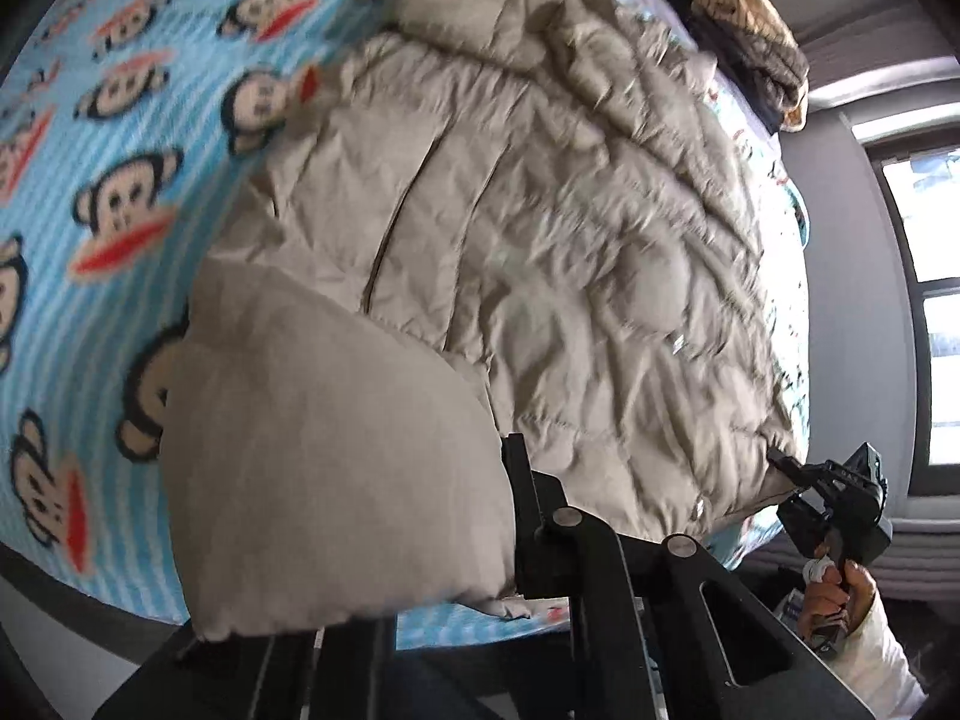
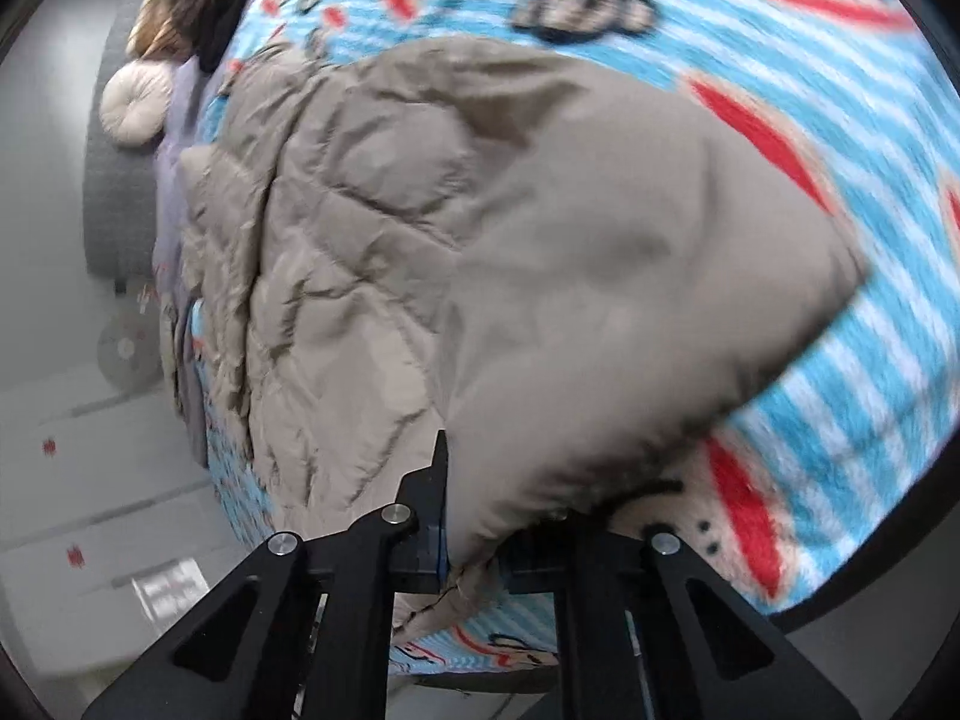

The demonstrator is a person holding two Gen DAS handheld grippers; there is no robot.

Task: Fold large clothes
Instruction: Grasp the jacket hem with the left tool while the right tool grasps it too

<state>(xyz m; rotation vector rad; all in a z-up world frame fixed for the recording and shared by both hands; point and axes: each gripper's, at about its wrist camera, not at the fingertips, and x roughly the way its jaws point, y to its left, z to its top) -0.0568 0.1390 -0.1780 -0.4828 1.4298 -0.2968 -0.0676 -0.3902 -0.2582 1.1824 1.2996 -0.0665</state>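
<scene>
We are working with a beige quilted puffer jacket [image 1: 540,228] that is lying spread across a bed covered by a blue-and-white striped fleece blanket with cartoon monkey faces [image 1: 120,138]. The near edge of the jacket is reaching the bed's near edge, and its far end is pointing toward a heap of dark and tan clothes [image 1: 750,42] at the far side.

The left gripper [image 1: 516,516] is pinching a puffy corner of the jacket, jaws closed on the fabric, and that corner is bulging up beside the finger. The right gripper [image 2: 474,546] is likewise clamped on the opposite near corner, with cloth bunching between its pads; in the left view we are seeing it [image 1: 786,468] biting the hem, held by a hand [image 1: 840,594].

We are judging the jacket to be light, soft and springy, its shell probably slick, so it may be slipping from shallow bites and puffing back open after folding. Hems and stitched seams are looking like the firmest places to hold.
</scene>
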